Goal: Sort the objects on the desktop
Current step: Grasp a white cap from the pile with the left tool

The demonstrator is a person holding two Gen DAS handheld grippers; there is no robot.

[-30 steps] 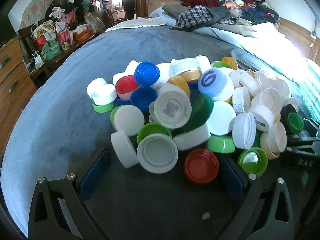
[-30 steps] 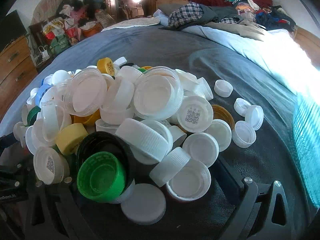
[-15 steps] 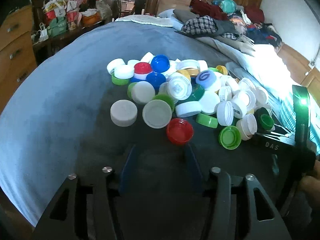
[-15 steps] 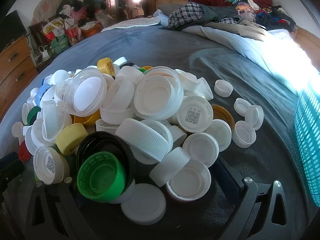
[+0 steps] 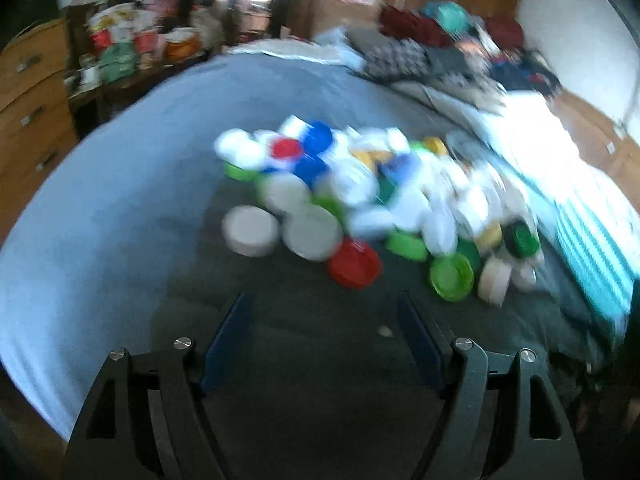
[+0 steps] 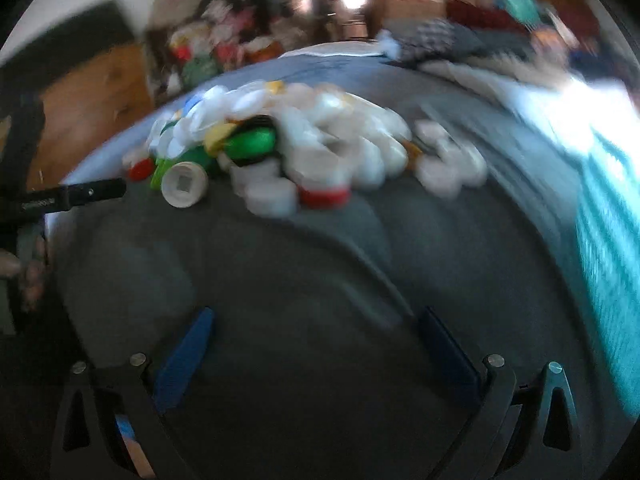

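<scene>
A heap of plastic bottle caps point(image 5: 380, 200), mostly white with red, green, blue and yellow ones, lies on the grey-blue bed cover point(image 5: 120, 208). Both views are blurred by motion. My left gripper point(image 5: 324, 312) is open and empty, short of a red cap point(image 5: 354, 264). My right gripper point(image 6: 316, 324) is open and empty, well back from the heap point(image 6: 320, 152). A white cap with a printed code point(image 6: 184, 184) lies at the heap's near left. The left gripper's body point(image 6: 72, 196) shows at the left of the right wrist view.
A turquoise basket point(image 5: 596, 256) stands at the right, also in the right wrist view point(image 6: 612, 248). Clothes point(image 5: 440, 52) are piled at the far end of the bed. A wooden dresser point(image 5: 28, 92) and bags stand at the left.
Both grippers have pulled back from the heap, the right one far back. The left gripper shut halfway through and is open again. Both views now blur with motion.
</scene>
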